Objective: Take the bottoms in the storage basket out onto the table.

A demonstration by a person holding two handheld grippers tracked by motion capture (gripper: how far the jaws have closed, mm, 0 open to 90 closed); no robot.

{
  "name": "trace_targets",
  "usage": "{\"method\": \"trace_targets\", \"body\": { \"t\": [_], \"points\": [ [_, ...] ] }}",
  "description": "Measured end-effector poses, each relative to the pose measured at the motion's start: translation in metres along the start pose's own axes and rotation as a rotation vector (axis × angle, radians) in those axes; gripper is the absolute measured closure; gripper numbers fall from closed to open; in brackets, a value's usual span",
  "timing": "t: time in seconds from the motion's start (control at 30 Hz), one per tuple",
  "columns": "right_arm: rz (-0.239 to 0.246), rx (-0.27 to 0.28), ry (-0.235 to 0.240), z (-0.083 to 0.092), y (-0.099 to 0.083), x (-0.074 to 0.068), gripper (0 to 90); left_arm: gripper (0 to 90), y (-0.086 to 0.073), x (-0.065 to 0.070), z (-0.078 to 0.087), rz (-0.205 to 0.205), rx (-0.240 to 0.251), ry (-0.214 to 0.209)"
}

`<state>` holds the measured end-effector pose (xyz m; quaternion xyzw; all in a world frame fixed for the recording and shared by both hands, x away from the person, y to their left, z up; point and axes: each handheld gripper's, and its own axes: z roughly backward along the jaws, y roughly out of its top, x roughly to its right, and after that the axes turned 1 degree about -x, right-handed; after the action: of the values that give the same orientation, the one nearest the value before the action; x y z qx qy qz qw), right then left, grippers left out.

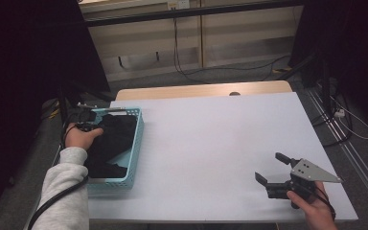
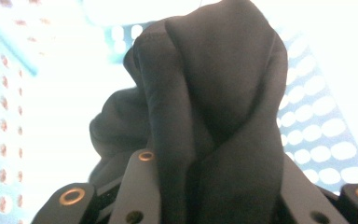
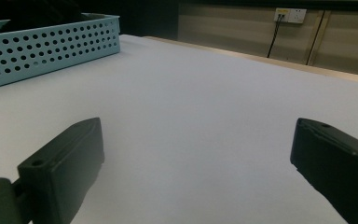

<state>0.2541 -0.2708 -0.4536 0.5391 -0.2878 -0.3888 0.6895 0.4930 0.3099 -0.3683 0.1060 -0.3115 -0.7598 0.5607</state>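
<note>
Your left gripper (image 2: 214,205) clamps the black cloth (image 2: 205,93); right gripper (image 1: 274,168) gapes idle. Cloth may snag the basket (image 1: 136,143) rim, dragging it.

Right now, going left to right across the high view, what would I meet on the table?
Left hand-held gripper → black cloth in the blue basket → bare white tabletop → right hand-held gripper.

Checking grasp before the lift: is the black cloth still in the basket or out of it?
Mostly in. The black cloth lies bunched inside the blue basket; the left gripper is shut on a fold of it, basket walls around.
</note>
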Motion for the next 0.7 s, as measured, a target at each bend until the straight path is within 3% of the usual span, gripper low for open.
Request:
{"method": "trace_targets", "body": {
  "t": [0.23, 0.57, 0.7],
  "points": [
    [0.004, -0.001, 0.002, 0.000, 0.000, 0.000, 1.8, 73.0, 0.025, 0.016, 0.026, -0.022, 0.033, -0.032],
    [0.005, -0.001, 0.002, 0.000, 0.000, -0.001, 1.8, 73.3, 0.056, 0.048, 0.045, -0.021, 0.088, -0.114],
    [0.005, 0.000, 0.004, 0.000, 0.000, -0.001, 1.8, 73.4, 0.067, 0.064, 0.051, -0.042, 0.097, -0.139]
  ]
}}
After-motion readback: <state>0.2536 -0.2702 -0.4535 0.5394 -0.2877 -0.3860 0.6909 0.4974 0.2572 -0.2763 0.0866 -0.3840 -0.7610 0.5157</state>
